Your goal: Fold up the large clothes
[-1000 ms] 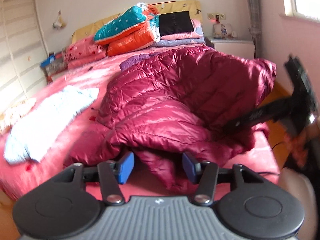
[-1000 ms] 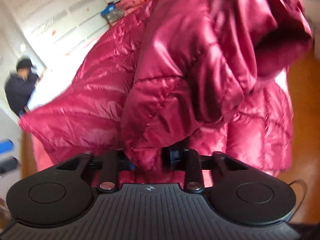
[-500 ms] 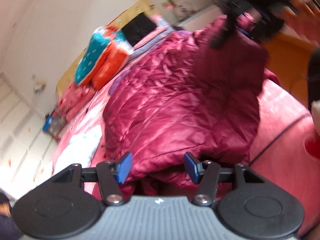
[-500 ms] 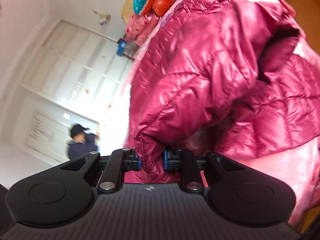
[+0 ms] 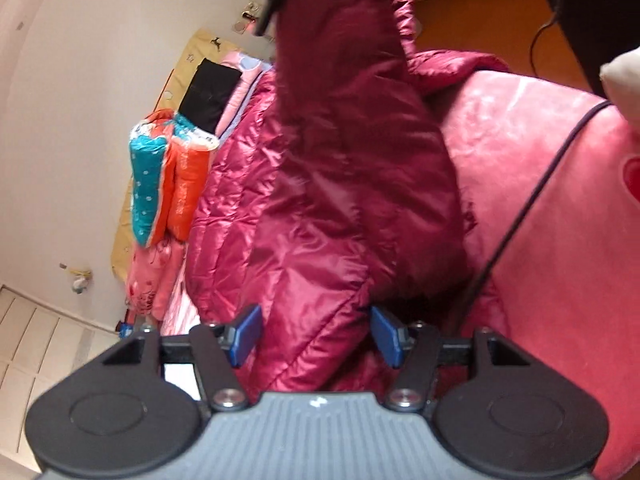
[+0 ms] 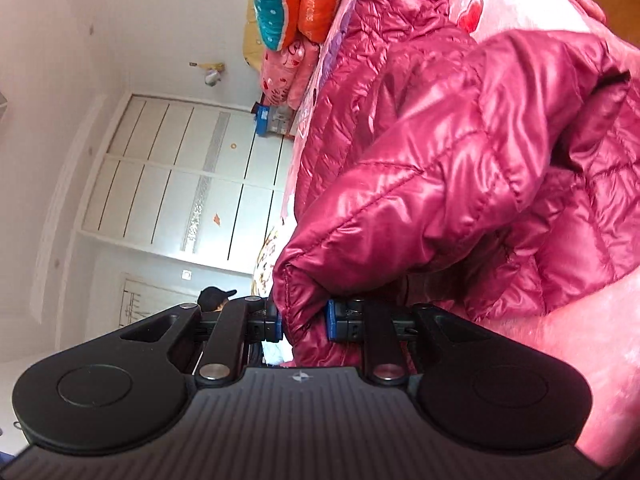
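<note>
Right claw: pinching the jacket cuff; keep it taut.
Left claw: spread around jacket fabric; close before lifting.

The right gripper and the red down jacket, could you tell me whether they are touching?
Touching. In the right wrist view the right gripper has its jaws pinched onto a fold of the red down jacket.

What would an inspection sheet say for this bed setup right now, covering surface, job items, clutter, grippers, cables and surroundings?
Surface: pink bedspread with red heart prints.
Job's things: maroon puffer jacket sprawled on the bed, one edge lifted.
Clutter: folded quilts stacked at the headboard end.
Grippers: left gripper open, jacket fabric between its fingers; right gripper shut on the jacket's edge.
Cables: thin dark cable lying across the bedspread.
Surroundings: white wardrobe, person in black cap.
</note>
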Demonstrator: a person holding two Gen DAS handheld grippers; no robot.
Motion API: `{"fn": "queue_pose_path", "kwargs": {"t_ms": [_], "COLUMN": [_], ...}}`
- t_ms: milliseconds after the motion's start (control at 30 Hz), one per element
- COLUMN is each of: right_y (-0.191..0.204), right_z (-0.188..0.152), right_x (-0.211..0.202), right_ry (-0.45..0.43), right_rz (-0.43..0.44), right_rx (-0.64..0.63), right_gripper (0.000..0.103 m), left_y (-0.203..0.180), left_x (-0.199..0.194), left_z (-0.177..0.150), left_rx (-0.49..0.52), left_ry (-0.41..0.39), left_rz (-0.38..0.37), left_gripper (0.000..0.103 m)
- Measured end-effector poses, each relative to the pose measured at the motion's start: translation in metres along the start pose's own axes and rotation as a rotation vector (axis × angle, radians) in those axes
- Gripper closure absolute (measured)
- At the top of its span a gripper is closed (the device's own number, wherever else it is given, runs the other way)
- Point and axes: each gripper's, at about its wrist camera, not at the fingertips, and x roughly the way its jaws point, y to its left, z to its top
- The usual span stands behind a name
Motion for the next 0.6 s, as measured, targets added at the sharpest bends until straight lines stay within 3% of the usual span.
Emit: {"fn": "queue_pose_path", "kwargs": {"t_ms": [67,200,267,367,433,500,567,600], "right_y": [0.006,-0.008,-0.005,0.004,0.008,0.012,0.012,0.012], "right_z": [0.002,0.007,0.006,0.009,0.01,0.009,0.004,0.004], "right_x": [0.0,-0.003,-0.001,0.007,0.012,0.012,0.004,0.004], "right_ry": [-0.009,-0.007,0.004,0.021,0.028,0.034,0.042,0.05], "right_rz": [0.021,0.041,0.025,-0.023,-0.05,-0.077,-0.108,-0.116], "right_rx": [0.013,0.005,-0.027,-0.099,-0.134,-0.178,-0.229,-0.249], "right_gripper": [0.079,0.079,0.078,0.074,0.066,0.03,0.012,0.008], "left_y": [0.003,0.012,0.019,0.04,0.052,0.068,0.087,0.095], "left_x": [-0.002,0.004,0.009,0.016,0.019,0.02,0.021,0.021], "left_z": [0.001,0.003,0.003,0.004,0.004,0.001,-0.006,-0.012], "left_rx": [-0.038,-0.087,-0.141,-0.312,-0.423,-0.571,-0.74,-0.821], "left_ry": [0.002,0.007,0.013,0.02,0.018,0.007,0.002,0.005], "left_rz": [-0.026,-0.021,-0.014,-0.049,-0.07,-0.099,-0.122,-0.13], "left_gripper": [0.036,0.037,0.049,0.066,0.076,0.084,0.089,0.089]}}
